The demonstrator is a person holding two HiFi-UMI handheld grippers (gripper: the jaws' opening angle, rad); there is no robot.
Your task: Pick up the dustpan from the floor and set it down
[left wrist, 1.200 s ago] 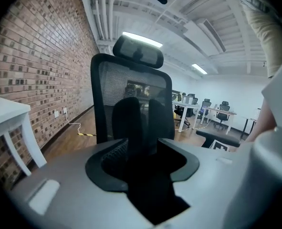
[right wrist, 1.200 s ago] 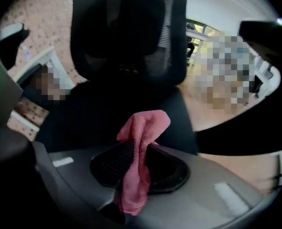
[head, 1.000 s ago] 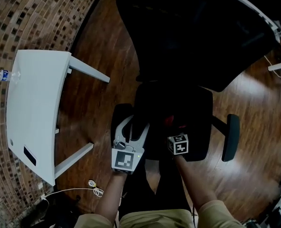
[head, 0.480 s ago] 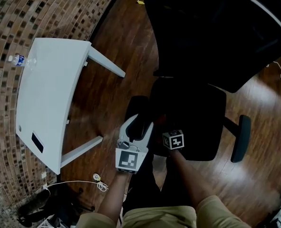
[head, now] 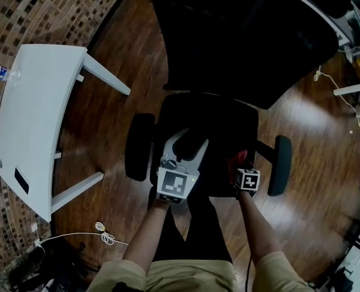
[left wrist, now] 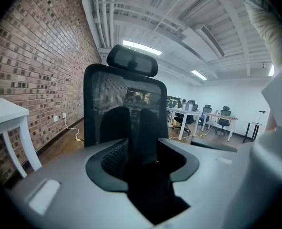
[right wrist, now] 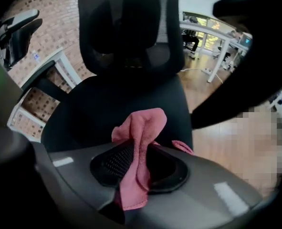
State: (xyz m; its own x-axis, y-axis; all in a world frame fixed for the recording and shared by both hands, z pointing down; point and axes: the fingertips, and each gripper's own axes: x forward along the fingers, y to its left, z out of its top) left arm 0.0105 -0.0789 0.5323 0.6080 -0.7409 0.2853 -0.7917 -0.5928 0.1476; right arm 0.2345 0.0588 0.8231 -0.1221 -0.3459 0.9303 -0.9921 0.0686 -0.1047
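Left gripper (left wrist: 131, 116): jaws pressed together, nothing between, above office chair (head: 222, 117) seat. Right gripper (head: 239, 163): pinching pink cloth (right wrist: 141, 128). Dustpan in none of 3 views. Risk: cloth occupies right jaws, leaving 1 free gripper; chair could roll if bumped, blocking floor reach.

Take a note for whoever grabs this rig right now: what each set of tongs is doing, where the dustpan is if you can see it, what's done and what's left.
Left tongs: jaws together, nothing between them, pointed at the back of the office chair.
Right tongs: shut on a pink cloth, held over the chair's seat.
Dustpan: not visible in any view. Only the wood floor, a white table on the left and the chair show.
Done: no part of the pickup shows.
Left: find the dustpan, probably put the cloth down first, then lift the dustpan and set it down.
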